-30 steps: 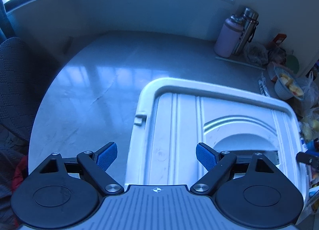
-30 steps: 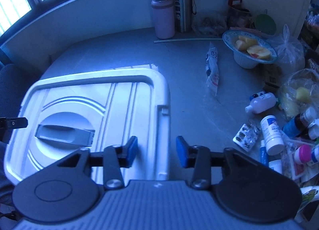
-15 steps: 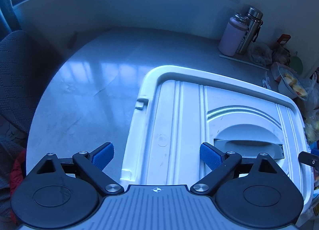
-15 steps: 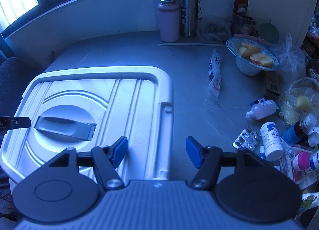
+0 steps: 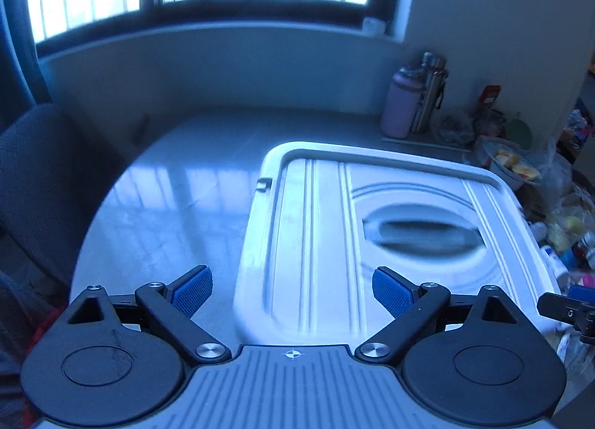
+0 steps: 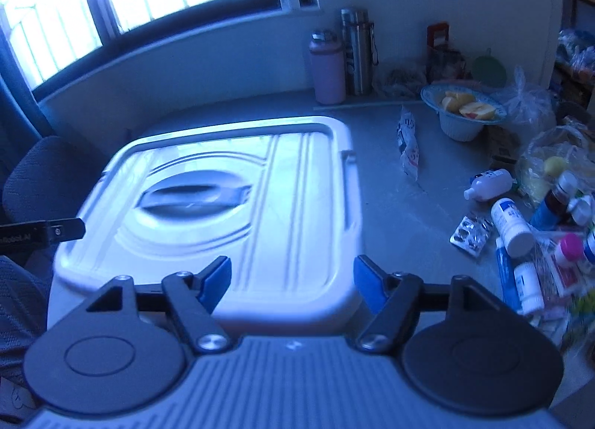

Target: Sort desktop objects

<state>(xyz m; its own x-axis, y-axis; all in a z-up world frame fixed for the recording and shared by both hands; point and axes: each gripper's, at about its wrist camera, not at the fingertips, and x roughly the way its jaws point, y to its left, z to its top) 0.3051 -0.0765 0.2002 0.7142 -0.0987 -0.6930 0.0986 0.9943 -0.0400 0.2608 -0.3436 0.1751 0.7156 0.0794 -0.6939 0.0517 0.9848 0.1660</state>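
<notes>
Both your grippers sit higher and farther back than a second ago, so more window shows above the white storage box lid [image 6: 230,183]. That lid lies flat on the grey table [image 5: 178,198], its recessed handle [image 6: 193,198] near its middle. Your left gripper [image 5: 292,289] and right gripper [image 6: 292,280] hover over the lid's near edge, jaws spread wide, holding nothing. Right of the lid lie medicine bottles [image 6: 511,222] and a blister pack [image 6: 470,233]; beyond them, a bowl of fruit [image 6: 463,107].
</notes>
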